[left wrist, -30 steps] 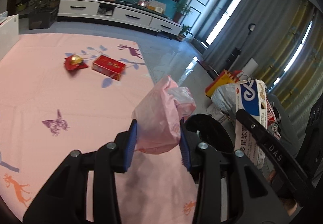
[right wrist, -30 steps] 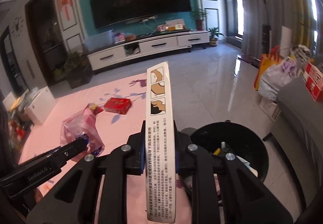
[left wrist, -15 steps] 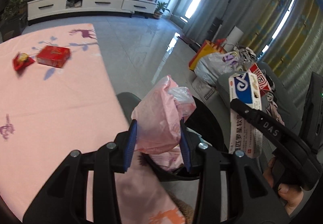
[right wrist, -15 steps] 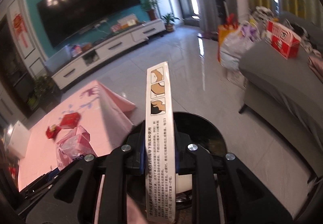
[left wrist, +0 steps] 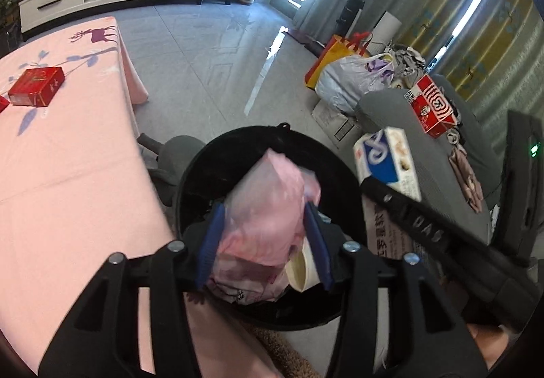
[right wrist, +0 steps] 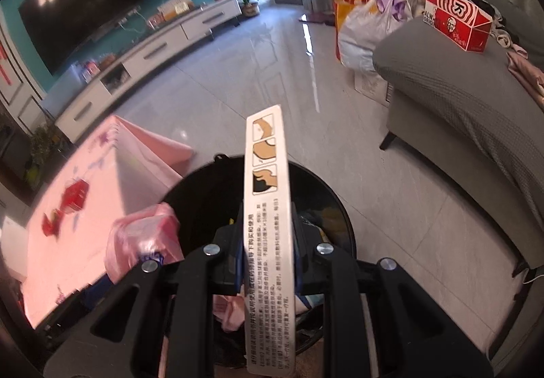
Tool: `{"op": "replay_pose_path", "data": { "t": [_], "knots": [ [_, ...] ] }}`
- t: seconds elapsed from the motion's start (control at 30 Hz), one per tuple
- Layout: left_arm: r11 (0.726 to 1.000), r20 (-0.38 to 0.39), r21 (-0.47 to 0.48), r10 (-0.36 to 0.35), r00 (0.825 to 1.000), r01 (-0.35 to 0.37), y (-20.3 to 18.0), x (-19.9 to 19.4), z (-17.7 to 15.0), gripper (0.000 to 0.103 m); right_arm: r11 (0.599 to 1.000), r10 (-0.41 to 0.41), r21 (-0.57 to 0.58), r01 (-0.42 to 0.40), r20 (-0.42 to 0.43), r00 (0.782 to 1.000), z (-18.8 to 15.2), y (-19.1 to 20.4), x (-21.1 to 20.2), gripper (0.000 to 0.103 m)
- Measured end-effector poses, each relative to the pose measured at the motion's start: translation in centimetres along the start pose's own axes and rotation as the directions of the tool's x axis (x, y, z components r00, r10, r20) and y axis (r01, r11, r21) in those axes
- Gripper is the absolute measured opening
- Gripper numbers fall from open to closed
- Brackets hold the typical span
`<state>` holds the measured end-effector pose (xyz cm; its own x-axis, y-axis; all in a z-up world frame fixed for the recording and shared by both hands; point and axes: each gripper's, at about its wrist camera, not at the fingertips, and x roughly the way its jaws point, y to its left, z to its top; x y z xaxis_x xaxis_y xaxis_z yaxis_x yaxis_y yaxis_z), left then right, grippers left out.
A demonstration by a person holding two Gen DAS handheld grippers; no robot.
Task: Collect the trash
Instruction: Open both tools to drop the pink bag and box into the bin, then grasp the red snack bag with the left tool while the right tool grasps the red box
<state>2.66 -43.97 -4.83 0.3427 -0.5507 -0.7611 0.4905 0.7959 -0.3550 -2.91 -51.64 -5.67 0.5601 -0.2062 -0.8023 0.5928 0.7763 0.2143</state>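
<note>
1. Both grippers have swung away from the pink-clothed table [left wrist: 68, 180] over the last second and now hang above the black trash bin [left wrist: 204, 174], which has come from the right edge of the views to sit directly under them.

2. The left gripper [left wrist: 263, 242] has its blue-padded jaws clamped on a crumpled pink plastic bag [left wrist: 265, 208], held over the bin's open mouth, where a cream-coloured cup and other scraps already lie.

3. The right gripper [right wrist: 267, 255] pinches a flat white carton [right wrist: 268, 225] by its narrow edge, printed side panel facing up, also above the bin; from the left wrist view the same carton shows a blue logo on its face.

4. The carrying looks done for this pair; what remains, by my reading, is simply opening the jaws so both pieces drop inside.

5. Far left on the table, a red box [left wrist: 36, 86] and a red wrapper [right wrist: 51, 223] still wait to be collected.

6. A KFC carton [right wrist: 455, 20] rests on the grey sofa [right wrist: 459, 99] to the right.
</note>
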Motion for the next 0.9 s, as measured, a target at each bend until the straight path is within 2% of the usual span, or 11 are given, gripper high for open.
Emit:
{"op": "replay_pose_path", "data": {
  "t": [0.07, 0.1, 0.13, 0.2, 0.33, 0.47, 0.6, 0.7, 0.8, 0.87, 0.9],
  "knots": [
    [1.000, 0.002, 0.002, -0.019, 1.000, 0.019, 0.3, -0.1, 0.3, 0.064, 1.000, -0.008, 0.001, 0.008, -0.010, 1.000, 0.0, 0.0, 0.3, 0.024],
    [1.000, 0.009, 0.005, -0.025, 1.000, 0.025, 0.5, -0.3, 0.4, 0.071, 1.000, -0.010, 0.001, 0.010, -0.015, 1.000, 0.0, 0.1, 0.4, 0.031],
    [1.000, 0.016, 0.006, -0.025, 1.000, 0.025, 0.7, -0.6, 0.6, 0.079, 1.000, -0.009, 0.003, 0.009, -0.017, 1.000, 0.0, 0.2, 0.5, 0.046],
    [1.000, 0.035, 0.007, -0.016, 0.999, 0.016, 1.4, -1.2, 0.9, 0.088, 1.000, 0.004, 0.012, -0.004, -0.008, 1.000, 0.0, 0.3, 0.3, 0.066],
    [0.999, 0.068, -0.006, 0.054, 0.996, -0.054, 4.3, -3.2, 2.3, 0.094, 1.000, 0.025, 0.014, -0.025, 0.025, 0.999, 0.2, 1.2, -0.6, 0.083],
    [0.978, 0.120, -0.124, 0.181, 0.976, -0.166, 10.8, -6.5, 4.6, 0.097, 0.997, 0.065, -0.032, -0.064, 0.013, 0.998, 0.6, 4.4, -0.4, 0.091],
    [0.913, 0.135, -0.278, 0.346, 0.928, -0.300, 19.7, -10.2, 6.7, 0.098, 0.985, 0.045, -0.165, -0.045, 0.000, 0.999, 0.9, 10.6, 0.5, 0.097],
    [0.855, 0.113, -0.397, 0.406, 0.907, -0.333, 26.2, -12.0, 7.3, 0.098, 0.959, 0.131, -0.249, -0.134, -0.029, 0.991, 1.4, 17.5, 1.8, 0.099],
    [0.813, 0.083, -0.475, 0.423, 0.902, -0.337, 31.4, -12.4, 7.3, 0.096, 0.944, 0.198, -0.245, -0.218, -0.105, 0.975, 2.1, 23.0, 3.8, 0.099],
    [0.821, 0.078, -0.475, 0.399, 0.914, -0.318, 33.3, -12.0, 7.4, 0.079, 0.939, 0.191, -0.272, -0.210, -0.094, 0.977, 2.3, 27.4, 4.6, 0.099],
    [0.832, 0.073, -0.467, 0.372, 0.925, -0.297, 33.9, -11.4, 7.4, 0.064, 0.928, 0.218, -0.287, -0.237, -0.094, 0.971, 2.4, 29.4, 5.0, 0.099]
  ]
}}
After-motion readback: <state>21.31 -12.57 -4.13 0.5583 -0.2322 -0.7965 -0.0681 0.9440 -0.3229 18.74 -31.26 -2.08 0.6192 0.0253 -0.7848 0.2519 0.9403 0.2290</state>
